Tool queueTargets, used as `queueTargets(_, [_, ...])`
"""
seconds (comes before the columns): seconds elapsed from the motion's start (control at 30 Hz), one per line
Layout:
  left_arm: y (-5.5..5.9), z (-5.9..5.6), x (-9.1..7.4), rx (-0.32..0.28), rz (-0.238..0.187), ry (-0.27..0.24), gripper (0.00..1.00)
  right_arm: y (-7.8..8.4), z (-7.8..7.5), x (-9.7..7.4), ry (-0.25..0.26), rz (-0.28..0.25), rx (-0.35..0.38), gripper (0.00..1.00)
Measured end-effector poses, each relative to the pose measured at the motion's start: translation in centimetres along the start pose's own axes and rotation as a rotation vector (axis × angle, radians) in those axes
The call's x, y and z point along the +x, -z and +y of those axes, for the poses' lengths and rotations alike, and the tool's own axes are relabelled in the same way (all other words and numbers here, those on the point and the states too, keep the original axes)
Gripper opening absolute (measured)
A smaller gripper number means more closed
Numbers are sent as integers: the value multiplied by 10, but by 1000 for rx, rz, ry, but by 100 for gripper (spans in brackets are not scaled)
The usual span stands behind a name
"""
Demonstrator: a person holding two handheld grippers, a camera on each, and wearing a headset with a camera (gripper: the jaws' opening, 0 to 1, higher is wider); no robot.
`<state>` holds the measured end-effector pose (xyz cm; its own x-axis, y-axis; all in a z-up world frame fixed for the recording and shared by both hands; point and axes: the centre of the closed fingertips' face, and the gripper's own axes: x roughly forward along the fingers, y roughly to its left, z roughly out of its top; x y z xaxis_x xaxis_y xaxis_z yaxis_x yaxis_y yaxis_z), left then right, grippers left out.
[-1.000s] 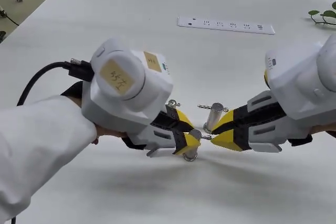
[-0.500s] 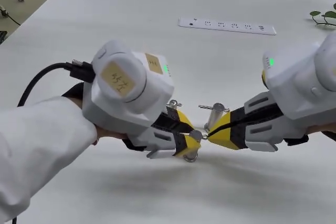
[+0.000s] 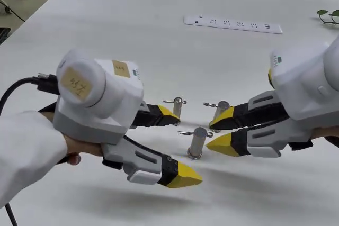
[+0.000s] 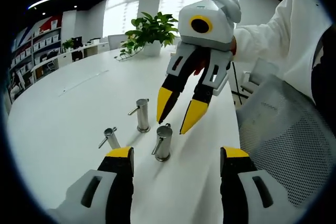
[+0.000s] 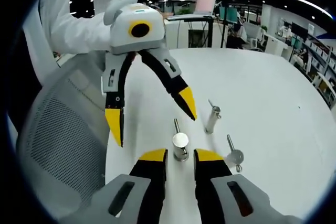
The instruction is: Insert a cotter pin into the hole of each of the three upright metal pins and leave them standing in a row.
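Between the open left hand-held gripper [image 4: 177,155] and open right hand-held gripper [image 3: 210,137], three metal pins [image 3: 197,142] hold cotter pins [image 3: 186,133].

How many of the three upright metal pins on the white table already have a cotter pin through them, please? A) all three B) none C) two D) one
A: in the head view the front metal pin, the left metal pin and the right metal pin each have a cotter pin sticking out sideways near the top.
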<state>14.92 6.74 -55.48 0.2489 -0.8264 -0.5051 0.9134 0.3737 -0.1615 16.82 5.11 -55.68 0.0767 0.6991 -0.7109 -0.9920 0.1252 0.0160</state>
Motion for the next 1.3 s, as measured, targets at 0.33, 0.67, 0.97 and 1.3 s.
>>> queueTargets(0.33, [3,-2,-6,-123,-84,-26,92,2,0,15,-9,2,20,18])
queueTargets(0.67, [14,-7,-8,-133,-63,-36,99,2,0,26,-12,-3,32,18])
queueTargets(0.97, [15,-15,-7,-137,-52,-48,98,2,2,29,-19,-16,14,9])
queueTargets(1.3, [9,-13,-9,-138,-60,-70,97,3,5,25,16,-38,-35,8])
